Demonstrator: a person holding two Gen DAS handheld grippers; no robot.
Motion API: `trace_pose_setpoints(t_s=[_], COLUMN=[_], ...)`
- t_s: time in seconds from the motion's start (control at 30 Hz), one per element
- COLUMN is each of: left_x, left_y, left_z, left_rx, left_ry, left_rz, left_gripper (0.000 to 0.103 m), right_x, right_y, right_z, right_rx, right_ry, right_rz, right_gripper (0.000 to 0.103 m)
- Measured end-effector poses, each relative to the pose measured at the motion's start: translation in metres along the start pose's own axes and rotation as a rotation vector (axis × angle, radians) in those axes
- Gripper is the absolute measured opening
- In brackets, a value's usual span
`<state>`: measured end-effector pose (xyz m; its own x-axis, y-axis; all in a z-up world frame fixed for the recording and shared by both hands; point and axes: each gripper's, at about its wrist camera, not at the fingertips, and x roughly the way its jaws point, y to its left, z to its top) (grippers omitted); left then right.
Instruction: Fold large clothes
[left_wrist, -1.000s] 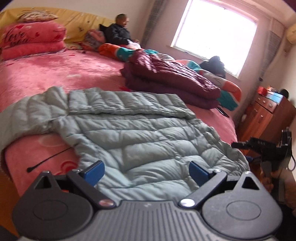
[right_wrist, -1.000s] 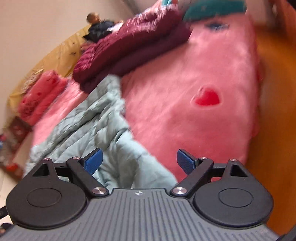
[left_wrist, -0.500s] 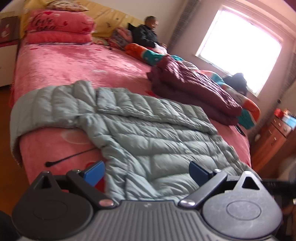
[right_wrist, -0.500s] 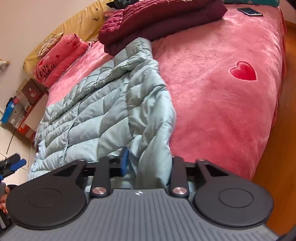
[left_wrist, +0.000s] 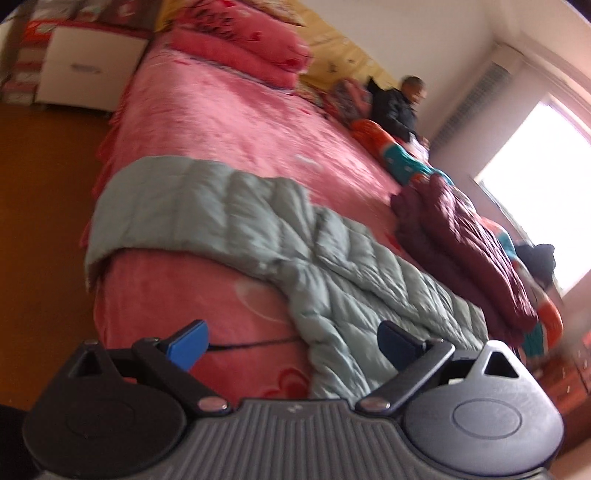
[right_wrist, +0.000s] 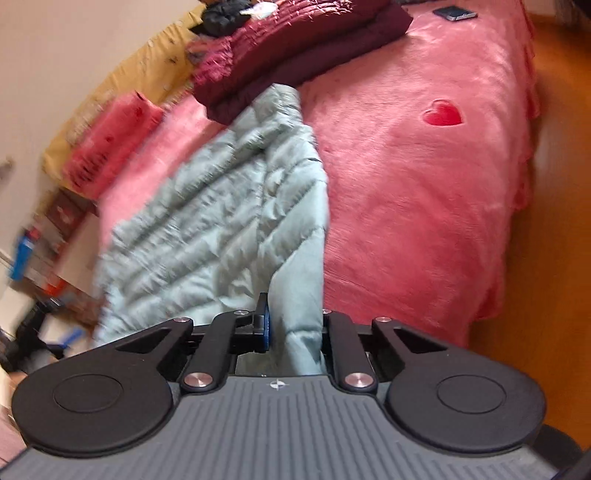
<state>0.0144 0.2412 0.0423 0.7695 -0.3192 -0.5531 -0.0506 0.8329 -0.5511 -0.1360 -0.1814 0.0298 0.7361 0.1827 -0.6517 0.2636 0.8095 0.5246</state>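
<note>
A pale green quilted jacket lies spread across the pink bed, one sleeve hanging over the bed's left edge. My left gripper is open above the bed's near edge, its blue pads astride the jacket's lower corner without touching it. In the right wrist view the jacket stretches away from my right gripper. Its jaws are closing and pinch a raised fold of the jacket's right edge.
A folded maroon quilt lies beyond the jacket, with a person sitting at the bed's far end. Pink pillows are stacked at the head. A thin black cable crosses the blanket near my left gripper. A phone lies on the far corner.
My right gripper went from wide open to pinching the jacket's edge and has lifted it a little. My left gripper has rolled and slid toward the jacket's left side, staying open.
</note>
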Motion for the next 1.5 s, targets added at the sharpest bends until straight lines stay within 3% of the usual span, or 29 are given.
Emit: trace_pose_setpoints(t_s=[0.07,0.17,0.2,0.23,0.27,0.43,0.63,0.8,1.0,1.23,1.5], left_x=[0.004,0.011,0.013,0.016,0.018,0.033,0.044,0.049,0.059,0.081,0.088], left_y=[0.005,0.009,0.011,0.014,0.016,0.037,0.077,0.108,0.135,0.142,0.142], left_z=[0.004,0.010,0.012,0.014,0.016,0.024,0.034,0.037,0.033,0.029,0.044], left_rx=[-0.026,-0.044,-0.053,-0.067,-0.086,-0.259,-0.539,-0.765,-0.973,-1.081,-1.054], left_ry=[-0.003,-0.010,-0.010,-0.010,-0.008,0.011,-0.031,-0.086,-0.106,-0.075,-0.148], left_rz=[0.007,0.020,0.022,0.024,0.026,0.018,0.088,0.096,0.066,0.036,0.016], left_gripper=[0.097,0.097,0.097,0.097,0.097,0.097,0.097,0.097,0.097,0.097,0.092], right_x=[0.010,0.019,0.019,0.018,0.016,0.005,0.001,0.018,0.058,0.094,0.088], right_y=[0.006,0.009,0.009,0.009,0.010,0.006,0.019,0.039,0.054,0.064,0.072], right_z=[0.000,0.002,0.004,0.006,0.006,0.011,0.017,0.023,0.037,0.049,0.043], right_rx=[-0.030,-0.044,-0.036,-0.030,-0.028,0.011,-0.039,-0.114,-0.182,-0.198,-0.226], right_ry=[0.030,0.045,0.032,0.012,-0.015,-0.169,-0.323,-0.356,-0.309,-0.271,-0.270], right_rz=[-0.068,-0.142,-0.160,-0.172,-0.172,-0.145,-0.107,-0.073,-0.028,0.011,0.007], right_gripper=[0.018,0.044,0.076,0.100,0.103,0.103,0.103,0.103,0.103,0.103,0.103])
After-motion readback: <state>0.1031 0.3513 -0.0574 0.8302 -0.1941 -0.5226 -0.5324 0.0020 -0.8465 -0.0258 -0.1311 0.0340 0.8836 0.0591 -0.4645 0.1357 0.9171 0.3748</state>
